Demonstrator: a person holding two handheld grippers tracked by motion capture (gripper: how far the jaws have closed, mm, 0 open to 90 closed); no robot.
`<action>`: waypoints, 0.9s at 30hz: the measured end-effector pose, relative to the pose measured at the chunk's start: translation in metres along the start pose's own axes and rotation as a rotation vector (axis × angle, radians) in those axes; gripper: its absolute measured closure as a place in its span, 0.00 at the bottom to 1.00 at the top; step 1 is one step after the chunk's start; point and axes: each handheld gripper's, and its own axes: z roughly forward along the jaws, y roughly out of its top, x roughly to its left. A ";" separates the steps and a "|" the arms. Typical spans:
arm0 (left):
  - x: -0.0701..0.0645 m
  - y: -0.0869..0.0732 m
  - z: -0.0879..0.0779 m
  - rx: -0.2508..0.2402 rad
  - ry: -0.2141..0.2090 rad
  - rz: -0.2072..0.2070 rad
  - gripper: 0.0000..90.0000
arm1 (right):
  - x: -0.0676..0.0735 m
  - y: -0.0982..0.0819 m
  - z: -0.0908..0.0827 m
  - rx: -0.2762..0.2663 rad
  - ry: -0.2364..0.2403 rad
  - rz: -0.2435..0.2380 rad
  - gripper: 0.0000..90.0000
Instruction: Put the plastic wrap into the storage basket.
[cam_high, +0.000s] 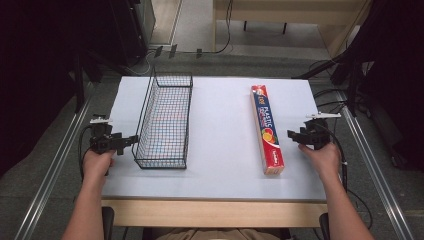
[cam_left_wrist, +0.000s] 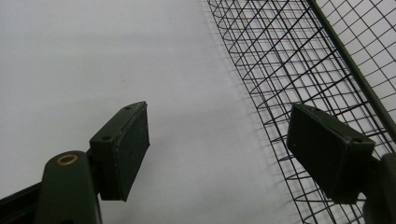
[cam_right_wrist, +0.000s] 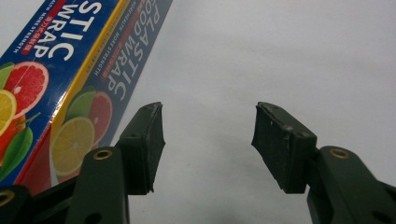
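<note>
White and flat, the surface carries two things. A long box of plastic wrap lies flat on the right side, with pictures of orange and lemon slices on it. It points away from the person. A black wire basket sits well apart from it on the left, and nothing is in it.

The right gripper is just beside the box, near its close end. Its jaws are wide apart and hold nothing. The left gripper is right next to the basket's near corner. Its jaws are wide apart too.

It looks like the very start, with nothing picked up yet. I think the right gripper must slide over, put one jaw on each long side of the box, and squeeze.
</note>
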 end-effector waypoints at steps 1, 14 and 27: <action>0.000 0.000 0.000 -0.002 0.001 -0.002 0.25 | 0.000 0.000 0.000 0.000 0.004 0.003 0.49; -0.001 0.000 0.001 0.003 0.006 0.011 0.25 | 0.000 -0.001 0.003 0.034 0.003 -0.004 0.44; -0.001 0.000 0.000 -0.004 0.008 0.008 0.25 | 0.003 -0.001 0.003 0.036 0.009 0.004 0.45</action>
